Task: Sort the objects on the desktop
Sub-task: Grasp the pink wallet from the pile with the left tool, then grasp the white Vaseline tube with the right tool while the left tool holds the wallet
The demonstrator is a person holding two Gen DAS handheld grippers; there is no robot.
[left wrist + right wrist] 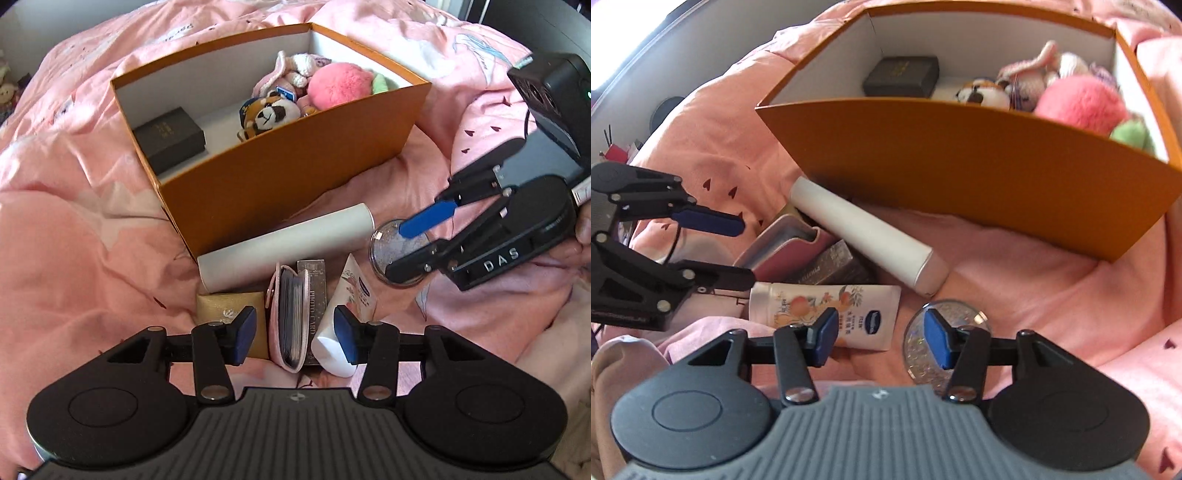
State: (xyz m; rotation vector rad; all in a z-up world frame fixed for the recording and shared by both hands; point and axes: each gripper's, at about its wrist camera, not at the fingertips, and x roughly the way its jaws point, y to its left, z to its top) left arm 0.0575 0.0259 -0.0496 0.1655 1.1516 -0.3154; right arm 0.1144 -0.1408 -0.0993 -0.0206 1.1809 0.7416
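An orange box on the pink bedding holds a dark case, a panda plush and a pink plush. In front lie a white tube, a pink card holder, a photo-card box, a gold pouch, a hand cream tube and a round glitter disc. My left gripper is open over the card holder. My right gripper is open, its right finger over the disc; it also shows in the left wrist view.
Crumpled pink bedding lies all around. The box's front wall stands just behind the loose items. The left gripper reaches in from the left of the right wrist view, above the cream tube.
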